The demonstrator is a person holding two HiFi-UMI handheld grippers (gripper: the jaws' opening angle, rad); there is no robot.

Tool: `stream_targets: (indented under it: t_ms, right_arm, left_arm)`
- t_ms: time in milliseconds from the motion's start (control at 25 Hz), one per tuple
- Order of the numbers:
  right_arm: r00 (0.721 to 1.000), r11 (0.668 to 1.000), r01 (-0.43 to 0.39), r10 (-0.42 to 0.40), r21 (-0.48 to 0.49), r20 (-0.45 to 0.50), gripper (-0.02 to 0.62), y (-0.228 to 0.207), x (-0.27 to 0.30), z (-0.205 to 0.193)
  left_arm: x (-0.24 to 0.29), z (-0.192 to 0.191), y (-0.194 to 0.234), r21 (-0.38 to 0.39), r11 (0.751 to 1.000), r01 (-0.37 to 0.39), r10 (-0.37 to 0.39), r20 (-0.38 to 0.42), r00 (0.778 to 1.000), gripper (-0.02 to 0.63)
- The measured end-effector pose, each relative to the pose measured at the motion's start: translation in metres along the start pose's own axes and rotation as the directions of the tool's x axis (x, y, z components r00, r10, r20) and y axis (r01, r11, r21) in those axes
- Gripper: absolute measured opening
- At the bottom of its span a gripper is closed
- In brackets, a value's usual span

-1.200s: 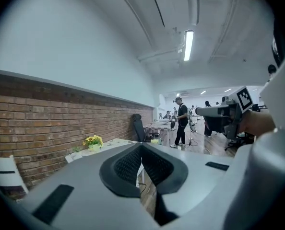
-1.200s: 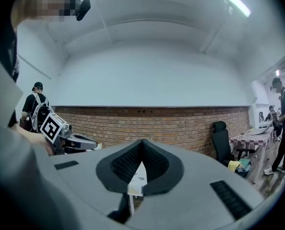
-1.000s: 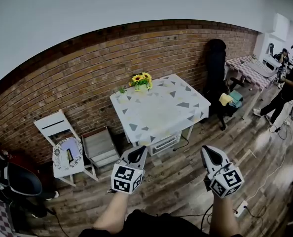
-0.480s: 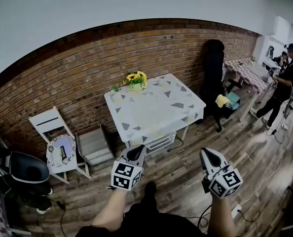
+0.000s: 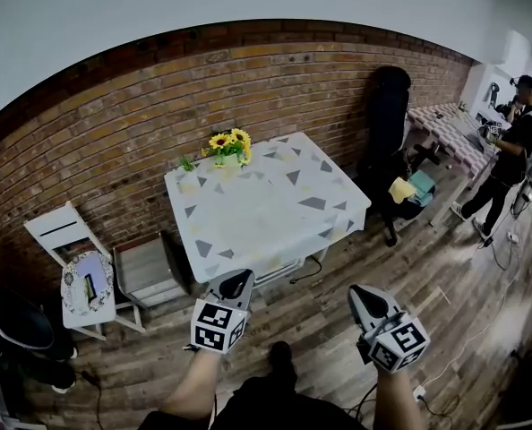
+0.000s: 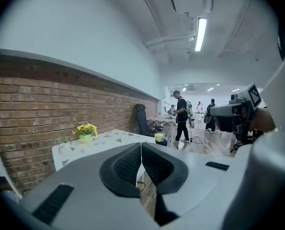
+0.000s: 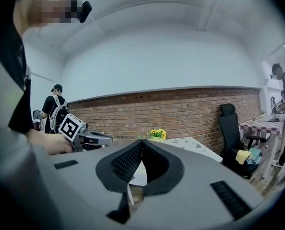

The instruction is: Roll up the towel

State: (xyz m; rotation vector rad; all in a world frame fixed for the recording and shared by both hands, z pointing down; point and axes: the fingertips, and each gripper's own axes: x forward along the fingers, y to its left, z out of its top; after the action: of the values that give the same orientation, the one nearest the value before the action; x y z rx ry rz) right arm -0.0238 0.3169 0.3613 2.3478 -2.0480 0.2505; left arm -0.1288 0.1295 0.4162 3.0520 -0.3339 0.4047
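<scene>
No towel can be picked out in any view. A white table (image 5: 248, 218) with a grey-triangle cloth stands against the brick wall, and a pot of yellow flowers (image 5: 228, 143) sits at its far edge. My left gripper (image 5: 237, 281) is held in the air short of the table's near edge, jaws shut and empty. My right gripper (image 5: 359, 296) hangs beside it to the right, over the wooden floor, also shut with nothing held. In the left gripper view, the pads of the left gripper (image 6: 141, 146) meet. The right gripper view shows the right gripper (image 7: 142, 143) closed the same way.
A white folding chair (image 5: 64, 240) and a grey low chair (image 5: 145, 271) stand left of the table. A black office chair (image 5: 387, 115) with a yellow cloth (image 5: 402, 189) is on the right. Beyond it a person (image 5: 512, 150) stands by a checked table (image 5: 445, 124). Cables lie on the floor.
The table has come nearer and larger in the head view. Both grippers, still shut, have sunk lower in the frame and moved forward toward the table's near edge.
</scene>
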Motion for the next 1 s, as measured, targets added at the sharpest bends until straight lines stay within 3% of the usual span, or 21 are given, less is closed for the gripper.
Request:
stream_targets:
  t_ms: [200,400,600,1000]
  right_arm:
    - [0.995,0.999,-0.043,0.041,-0.025,-0.093,0.014,-0.059,0.072,0.004]
    - [0.983,0.987,-0.136,0.125,-0.081,-0.131,0.014,-0.09,0.139,0.022]
    - [0.968,0.98,-0.186,0.171,-0.065,-0.181,0.014,-0.094,0.187,0.028]
    - [0.906,0.935,-0.356,0.346,0.003,-0.244,0.014,-0.09,0.264,0.001]
  left_arm:
    - [0.078,0.005,0.031,-0.041,0.999,-0.004,0.003,-0.019,1.0,0.02]
    - [0.127,0.018,0.064,-0.079,0.997,-0.018,0.017,-0.022,1.0,0.019]
    - [0.14,0.019,0.091,-0.096,0.993,-0.068,0.064,-0.044,0.997,0.019]
    - [0.143,0.017,0.127,-0.086,0.977,-0.196,0.189,-0.089,0.978,0.02]
